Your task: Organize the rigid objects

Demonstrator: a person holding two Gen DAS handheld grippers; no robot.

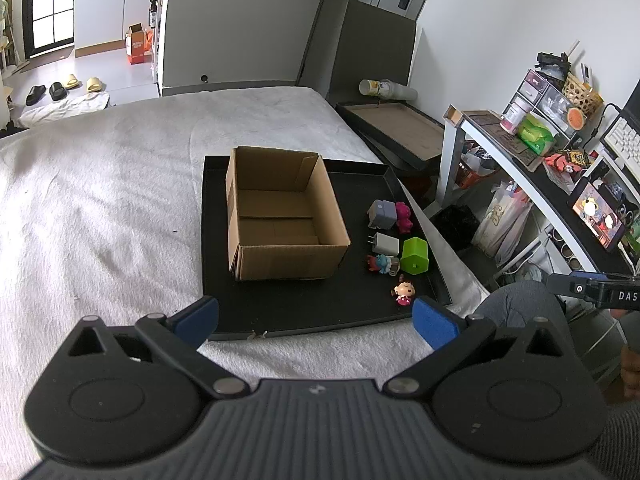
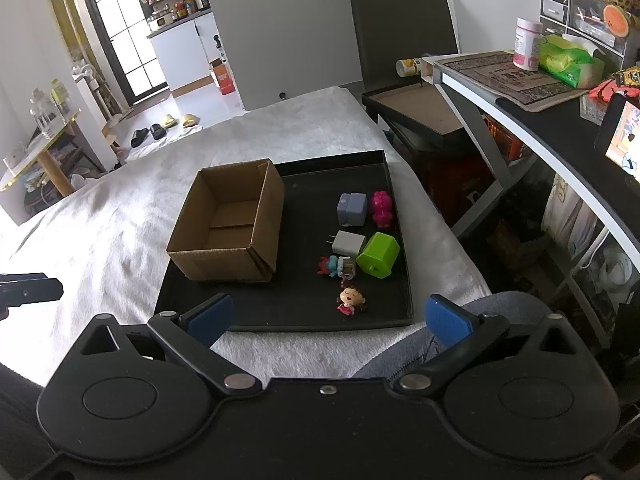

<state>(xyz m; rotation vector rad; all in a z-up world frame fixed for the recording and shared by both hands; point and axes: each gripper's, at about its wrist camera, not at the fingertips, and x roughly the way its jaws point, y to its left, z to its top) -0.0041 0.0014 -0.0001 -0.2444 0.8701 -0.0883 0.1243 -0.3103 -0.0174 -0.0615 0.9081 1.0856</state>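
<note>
An open, empty cardboard box (image 1: 280,220) (image 2: 228,220) stands on the left of a black tray (image 1: 304,308) (image 2: 296,308). To its right lie a grey cube (image 1: 382,214) (image 2: 352,209), a pink figure (image 1: 404,217) (image 2: 382,208), a white charger (image 1: 386,245) (image 2: 348,242), a green block (image 1: 415,256) (image 2: 378,255), a blue-haired figure (image 1: 382,264) (image 2: 334,266) and a small doll (image 1: 404,290) (image 2: 351,299). My left gripper (image 1: 316,320) and right gripper (image 2: 328,318) are both open and empty, hovering at the tray's near edge.
The tray rests on a white-covered bed (image 1: 100,200) (image 2: 120,208). A second tray on a stool (image 1: 400,132) (image 2: 420,108) and a cluttered desk (image 1: 540,160) (image 2: 540,92) stand to the right. A knee (image 1: 516,300) (image 2: 480,312) is at the bed's near right edge.
</note>
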